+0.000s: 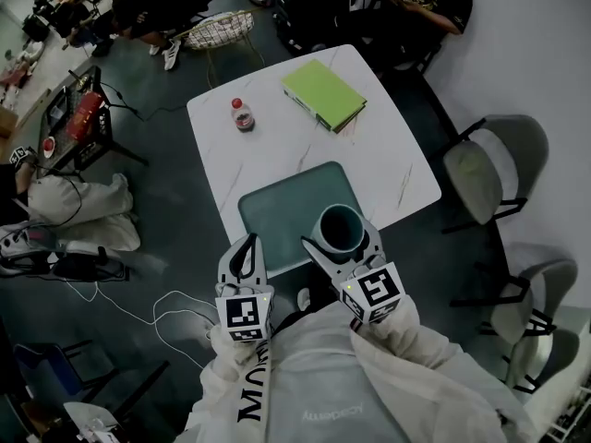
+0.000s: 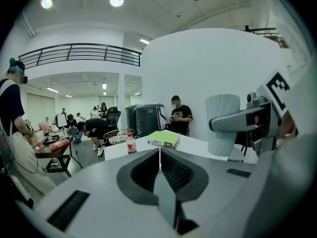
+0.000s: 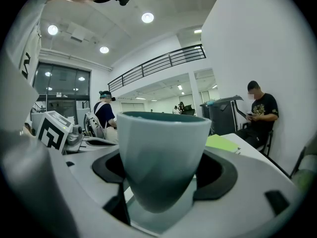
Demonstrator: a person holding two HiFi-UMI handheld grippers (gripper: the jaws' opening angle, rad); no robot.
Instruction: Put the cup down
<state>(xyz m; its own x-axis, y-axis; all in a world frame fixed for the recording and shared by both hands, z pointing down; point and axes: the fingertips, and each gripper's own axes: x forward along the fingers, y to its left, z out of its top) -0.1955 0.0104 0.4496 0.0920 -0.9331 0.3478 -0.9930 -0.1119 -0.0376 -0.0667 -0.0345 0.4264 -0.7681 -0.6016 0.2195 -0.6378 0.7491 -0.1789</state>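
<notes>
A teal-grey cup (image 1: 340, 227) with a dark inside stands upright between the jaws of my right gripper (image 1: 340, 240), which is shut on it. It hangs over the near right corner of a green mat (image 1: 277, 209) on the white table (image 1: 392, 166). In the right gripper view the cup (image 3: 163, 157) fills the gap between the jaws of the right gripper (image 3: 163, 187). My left gripper (image 1: 246, 249) is beside it at the mat's near left edge, shut and holding nothing; in its own view the left gripper (image 2: 159, 155) has its jaws meeting, and the cup (image 2: 222, 124) shows at the right.
On the far half of the table lie a green book (image 1: 323, 93) and a small red-capped bottle (image 1: 242, 114). Grey chairs (image 1: 485, 169) stand to the right of the table. A white cable (image 1: 138, 314) trails on the floor at the left. People sit beyond the table.
</notes>
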